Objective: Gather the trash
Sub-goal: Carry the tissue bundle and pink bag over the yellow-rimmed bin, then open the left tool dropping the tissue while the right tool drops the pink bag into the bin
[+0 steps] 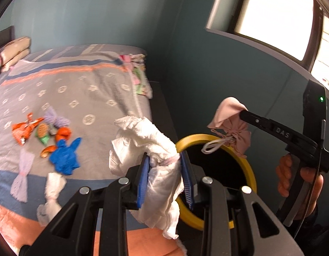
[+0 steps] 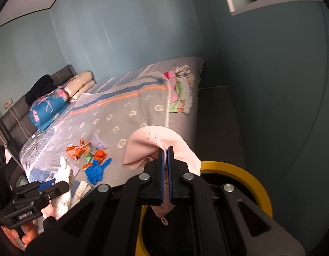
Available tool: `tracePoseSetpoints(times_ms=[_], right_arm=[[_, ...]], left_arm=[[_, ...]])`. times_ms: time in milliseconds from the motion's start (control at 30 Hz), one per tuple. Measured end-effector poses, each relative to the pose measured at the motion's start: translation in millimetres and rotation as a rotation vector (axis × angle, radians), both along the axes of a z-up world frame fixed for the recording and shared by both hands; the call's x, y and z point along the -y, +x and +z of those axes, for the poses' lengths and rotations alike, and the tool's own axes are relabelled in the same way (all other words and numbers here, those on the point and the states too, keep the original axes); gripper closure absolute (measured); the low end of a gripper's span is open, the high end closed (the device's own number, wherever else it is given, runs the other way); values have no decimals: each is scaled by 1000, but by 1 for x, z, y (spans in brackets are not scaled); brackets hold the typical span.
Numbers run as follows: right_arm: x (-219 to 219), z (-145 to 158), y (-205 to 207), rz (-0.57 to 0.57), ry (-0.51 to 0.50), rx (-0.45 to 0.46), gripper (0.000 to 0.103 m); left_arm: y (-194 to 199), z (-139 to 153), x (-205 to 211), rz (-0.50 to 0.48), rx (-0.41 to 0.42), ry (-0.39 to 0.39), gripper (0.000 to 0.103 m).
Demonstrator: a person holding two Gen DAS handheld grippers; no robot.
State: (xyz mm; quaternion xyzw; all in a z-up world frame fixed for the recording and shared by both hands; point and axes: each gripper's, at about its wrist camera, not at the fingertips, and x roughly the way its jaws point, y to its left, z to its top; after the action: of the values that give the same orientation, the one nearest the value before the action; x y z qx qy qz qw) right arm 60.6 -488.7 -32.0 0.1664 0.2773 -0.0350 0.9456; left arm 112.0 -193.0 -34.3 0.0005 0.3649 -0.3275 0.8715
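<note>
My left gripper [image 1: 164, 160] is shut on a crumpled white tissue [image 1: 143, 140] and holds it at the near rim of a yellow-rimmed black bin [image 1: 247, 166]. My right gripper [image 2: 167, 149] is shut on a pink cloth mask [image 2: 151, 143] and holds it over the bin [image 2: 245, 170]; in the left wrist view the mask [image 1: 230, 115] hangs above the bin's opening. More trash lies on the bed: orange wrappers [image 1: 23, 130], a blue glove [image 1: 65, 155], a lilac scrap [image 1: 55, 117], white tissue twists [image 1: 51, 194].
The bed [image 1: 89, 89] with a grey patterned blanket fills the left. Pillows [image 2: 79, 85] and a dark headboard lie at its far end. A teal wall and a window [image 1: 271, 12] stand on the right. The bin stands on dark floor beside the bed.
</note>
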Motion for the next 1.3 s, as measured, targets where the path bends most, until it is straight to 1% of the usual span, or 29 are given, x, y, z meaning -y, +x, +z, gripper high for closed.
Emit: tracePoseSetpoints(times_ms=[167,333,533,733,867,933,1000,1167,1233,1300], right_arm=[[19,-7,-6,-36,1,-8,100],[31,-18,-8,-53,16,-22,100],[42,-32,-5,-65,36,-45,100],[48,-42,-2,-75,55,-62,99],[48,-46,2,-72,62,-72,99],[49,-47,3,-71,80,-71,99],[51,-48,3,-72,88,-70,99],[54,-47,-1,-90,94,-71,98],[56,-49,-1,-99,100,-79,97],[57,-50,-1,-99,112,-82,90]], left_arm=[[0,-10,27,-54,-42,-2,76],[-3,-20,48,-92,-56,27,76],[-8,-32,71,-138,-76,43,76],[-11,-45,86,-181,-100,56,75],[-12,-50,89,-192,-123,57,75],[-13,-51,89,-190,-118,59,74],[-15,-50,89,-190,-117,57,72],[-12,-50,87,-174,-122,50,59],[-11,-50,85,-168,-123,47,57],[-11,-50,83,-160,-123,45,52]])
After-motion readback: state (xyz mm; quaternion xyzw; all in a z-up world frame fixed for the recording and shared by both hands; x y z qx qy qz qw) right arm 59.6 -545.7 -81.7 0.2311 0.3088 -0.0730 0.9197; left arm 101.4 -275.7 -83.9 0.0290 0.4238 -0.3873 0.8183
